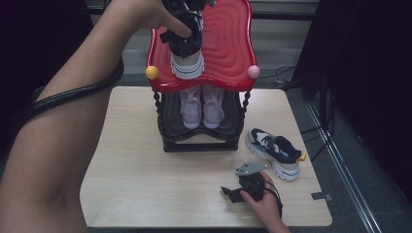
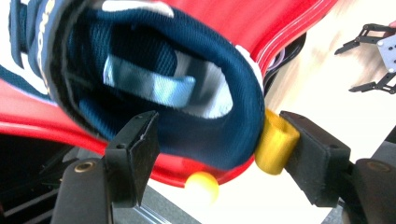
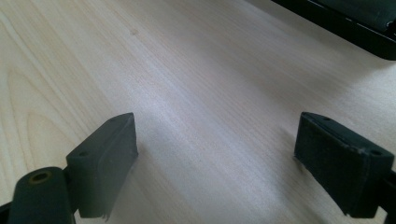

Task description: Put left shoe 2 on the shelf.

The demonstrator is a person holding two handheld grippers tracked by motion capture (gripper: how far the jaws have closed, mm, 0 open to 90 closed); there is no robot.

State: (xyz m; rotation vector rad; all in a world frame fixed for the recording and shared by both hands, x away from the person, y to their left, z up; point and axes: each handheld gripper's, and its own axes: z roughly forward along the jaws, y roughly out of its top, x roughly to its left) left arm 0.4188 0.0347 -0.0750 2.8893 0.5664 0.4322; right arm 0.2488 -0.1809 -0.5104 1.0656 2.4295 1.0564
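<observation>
My left gripper (image 2: 219,149) straddled the heel of the navy-and-white sneaker (image 2: 154,79) standing on the glossy red wavy top shelf (image 1: 228,43) of the shoe rack — jaws released, one pad beside its yellow heel loop (image 2: 275,147) (contact unclear). My right gripper (image 3: 215,163) rested on the pale wooden table (image 3: 187,70), jaws spread wide — nothing between them.

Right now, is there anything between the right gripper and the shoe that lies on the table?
Nothing visible: only bare table separates the right gripper from the shoe. Its open jaws, though, point away from it.
</observation>
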